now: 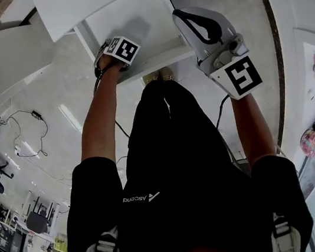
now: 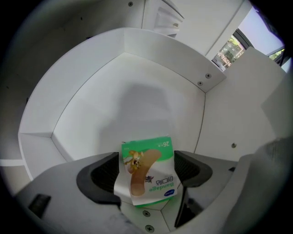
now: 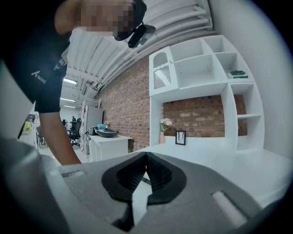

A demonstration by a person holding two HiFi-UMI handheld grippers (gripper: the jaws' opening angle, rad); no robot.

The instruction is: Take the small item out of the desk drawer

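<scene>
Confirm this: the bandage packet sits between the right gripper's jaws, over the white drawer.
Not the right: the bandage packet sits between the left gripper's jaws, over the white drawer, as the left gripper view shows.

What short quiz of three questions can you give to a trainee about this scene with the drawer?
1. True or false: the small green-and-white paper bandage packet sits between the jaws of the left claw.
2. What does the left gripper view show around that packet? A: the inside of a white desk drawer. B: a red brick wall. C: a black office chair.
3. Fill in: the jaws of the right claw are ____, with nothing between them.
Key: 1 true; 2 A; 3 shut.
</scene>
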